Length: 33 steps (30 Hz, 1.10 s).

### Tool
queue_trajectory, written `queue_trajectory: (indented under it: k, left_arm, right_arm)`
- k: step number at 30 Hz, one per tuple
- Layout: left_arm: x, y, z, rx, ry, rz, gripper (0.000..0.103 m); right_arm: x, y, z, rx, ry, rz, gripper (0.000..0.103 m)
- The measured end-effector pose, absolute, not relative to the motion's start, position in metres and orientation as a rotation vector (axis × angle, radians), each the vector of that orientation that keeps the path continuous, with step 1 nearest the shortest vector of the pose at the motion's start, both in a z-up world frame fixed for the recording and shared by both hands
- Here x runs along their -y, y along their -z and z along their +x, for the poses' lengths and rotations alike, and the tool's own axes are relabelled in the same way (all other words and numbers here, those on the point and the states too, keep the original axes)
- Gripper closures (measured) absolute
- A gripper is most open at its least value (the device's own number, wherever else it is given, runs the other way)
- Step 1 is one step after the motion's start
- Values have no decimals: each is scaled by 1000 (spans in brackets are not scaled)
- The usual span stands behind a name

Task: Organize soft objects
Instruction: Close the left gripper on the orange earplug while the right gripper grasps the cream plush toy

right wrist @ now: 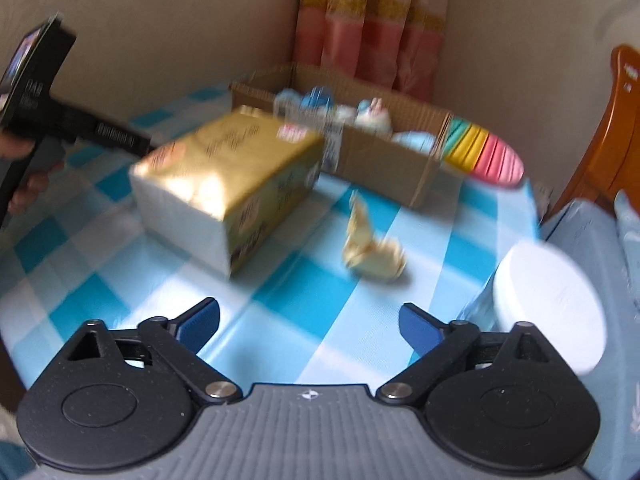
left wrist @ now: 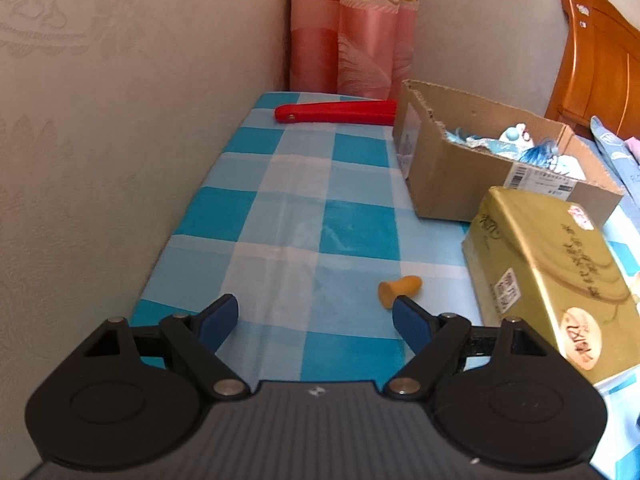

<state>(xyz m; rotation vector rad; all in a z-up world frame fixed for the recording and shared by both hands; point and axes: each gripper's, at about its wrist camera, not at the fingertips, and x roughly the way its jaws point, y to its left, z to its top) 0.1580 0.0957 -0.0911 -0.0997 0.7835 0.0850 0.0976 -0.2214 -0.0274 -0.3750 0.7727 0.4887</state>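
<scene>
My left gripper (left wrist: 316, 318) is open and empty over the blue checked cloth (left wrist: 288, 216); a small orange cone-shaped soft piece (left wrist: 398, 288) lies just beyond its right fingertip. My right gripper (right wrist: 310, 320) is open and empty, low over the cloth (right wrist: 328, 312). A crumpled pale yellow soft item (right wrist: 372, 252) lies ahead of it, slightly right. A cardboard box (left wrist: 460, 176) with several blue and white soft toys inside stands at the back, also in the right wrist view (right wrist: 384, 152). A gold tissue pack (left wrist: 548, 276) lies in front of it, also in the right wrist view (right wrist: 228, 184).
A red folded fan (left wrist: 336, 112) lies at the far edge by the pink curtain (left wrist: 356, 32). A wall runs along the left. A multicoloured striped round object (right wrist: 484, 152) sits beside the box. A white round lid (right wrist: 552, 304) is at right. A wooden headboard (left wrist: 600, 64) stands far right.
</scene>
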Motion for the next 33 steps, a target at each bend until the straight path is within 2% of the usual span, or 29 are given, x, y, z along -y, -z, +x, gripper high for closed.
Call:
queue_trajectory:
  k: [4,7,9,16,17,19,21,22,24,26,31,33]
  left_arm:
    - [-93,88,158,-777,-73,-107,20]
    - [-89,86,158,-774,-68,-96,20]
    - [-88,85,159,-772,-67,-94,25]
    - [-85,86,162,-783,-36,-107,26]
    - [-84,87,163,-785,-34,-104,26]
    - [-84,87,165,-788,-34,-103,26]
    - [-84,87,166,-790,-27,-110,27]
    - [-83,87,166,-791,-24,-111,28]
    - [-82,87,166,-791,-14,-112,43]
    - [-80,88,167,-795,-1,-117,50]
    - [-75,90,169,-774,30,-128,54]
    - [-71,91,170,-767,32,-114,62]
  right_arm:
    - [215,21,114,-748,-451,-397,26]
    - [212,27,126,-749,-434,-426,33]
    - [211,31,134,-756,-412,-428,37]
    - [210,42,161,-780,-372,-414,38]
    - [209,44,164,-783,-369,-418,41]
    - [208,46,168,-786,-353,-426,54]
    - [208,49,172,-793,-346,-423,58]
    - [209,50,172,-795,-347,-422,58]
    - [208,51,172,-789,-341,-434,58]
    - [207,52,171,-788,-345,-438,58]
    - [208,52,171,-786,-352,-439,58]
    - [209,52,172,-788,-354,-433,58]
